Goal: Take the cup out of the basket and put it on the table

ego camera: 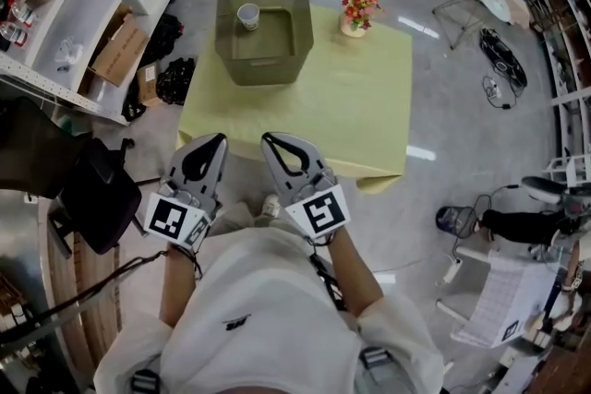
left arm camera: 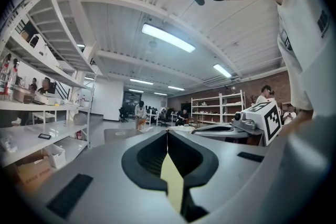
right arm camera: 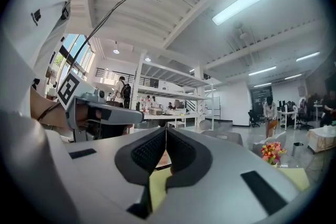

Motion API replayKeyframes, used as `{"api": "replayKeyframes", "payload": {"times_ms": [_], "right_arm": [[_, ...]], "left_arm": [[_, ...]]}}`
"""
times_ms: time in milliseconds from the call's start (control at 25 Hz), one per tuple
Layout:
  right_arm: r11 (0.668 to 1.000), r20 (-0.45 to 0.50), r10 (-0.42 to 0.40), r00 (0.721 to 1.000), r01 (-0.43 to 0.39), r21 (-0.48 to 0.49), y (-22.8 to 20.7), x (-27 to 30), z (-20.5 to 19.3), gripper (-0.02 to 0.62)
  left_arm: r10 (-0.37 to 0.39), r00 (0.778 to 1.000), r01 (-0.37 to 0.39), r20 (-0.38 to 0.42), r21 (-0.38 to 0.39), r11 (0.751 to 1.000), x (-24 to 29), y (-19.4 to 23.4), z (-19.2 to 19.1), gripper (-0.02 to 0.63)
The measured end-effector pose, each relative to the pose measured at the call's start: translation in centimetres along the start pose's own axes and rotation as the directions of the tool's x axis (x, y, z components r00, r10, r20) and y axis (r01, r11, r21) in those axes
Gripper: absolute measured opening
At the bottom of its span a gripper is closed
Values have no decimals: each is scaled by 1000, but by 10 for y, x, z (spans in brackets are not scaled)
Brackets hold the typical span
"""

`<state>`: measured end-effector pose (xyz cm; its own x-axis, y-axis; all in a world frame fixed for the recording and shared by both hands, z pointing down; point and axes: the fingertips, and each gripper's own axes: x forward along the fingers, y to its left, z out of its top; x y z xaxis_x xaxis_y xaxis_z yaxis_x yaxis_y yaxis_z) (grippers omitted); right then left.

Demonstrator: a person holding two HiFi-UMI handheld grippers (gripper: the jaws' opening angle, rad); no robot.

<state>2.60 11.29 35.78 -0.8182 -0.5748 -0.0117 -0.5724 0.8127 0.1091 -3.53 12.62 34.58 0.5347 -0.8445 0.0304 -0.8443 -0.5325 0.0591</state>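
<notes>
Starting big: a low table (ego camera: 323,97), yellow-green on top, dead ahead and well apart from both tools. Carrying, toward its far left end, a deep olive basket (ego camera: 263,69) with tall walls and an open top.

Down near the table's front edge, left gripper (ego camera: 217,140) and right gripper (ego camera: 271,141), side by side, pointing level toward the table. Both clenched tip to tip on nothing (confirmed in each gripper view, with only the table's yellow visible through the slit lower down).

Off to the basket's right, near the far corner, a small bunch of flowers (ego camera: 358,9), standing apart from the basket.

Smallest of all, the cup (ego camera: 248,16): white, upright, mouth up, standing on the basket floor in the far left corner, well below the rim.

Handling, by the look of it: probably paper or thin plastic, so very light, empty as far as can be told, and easily crushed or tipped. Slightly tapered and likely smooth, so liable to slip out of a lazy pinch. Best taken from above, one jaw inside the mouth and one outside, pinching the wall just under the lip on the side away from the basket corner. Gentle squeeze, no more. Needs the jaws opened first, then a straight lift clear of those tall walls before setting down on bare tabletop.
</notes>
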Motion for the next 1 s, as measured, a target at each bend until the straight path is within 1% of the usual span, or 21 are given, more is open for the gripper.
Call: {"api": "replayKeyframes", "payload": {"times_ms": [120, 280, 480, 680, 880, 1000], "right_arm": [[1000, 6, -1, 1000, 1, 11, -7, 7, 0, 9], [1000, 7, 1, 1000, -1, -6, -17, 19, -3, 9], [1000, 14, -19, 1000, 19, -8, -37, 39, -5, 9], [999, 14, -39, 999, 39, -1, -63, 70, -7, 9], [998, 18, -61, 998, 60, 26, -88, 104, -9, 9], [998, 13, -62, 998, 62, 17, -101, 125, -11, 9]], "left_arm": [[6, 1000, -6, 1, 6, 1000, 5, 7, 1, 11], [10, 1000, -10, -1, 11, 1000, 13, 22, -2, 11], [-9, 1000, 9, 8, 16, 1000, 33, 42, -1, 11], [-29, 1000, 29, 11, 19, 999, 62, 71, 1, 11], [-41, 999, 41, 2, 11, 999, 85, 103, 1, 11], [-48, 999, 48, -3, 5, 999, 98, 123, 1, 11]]}}
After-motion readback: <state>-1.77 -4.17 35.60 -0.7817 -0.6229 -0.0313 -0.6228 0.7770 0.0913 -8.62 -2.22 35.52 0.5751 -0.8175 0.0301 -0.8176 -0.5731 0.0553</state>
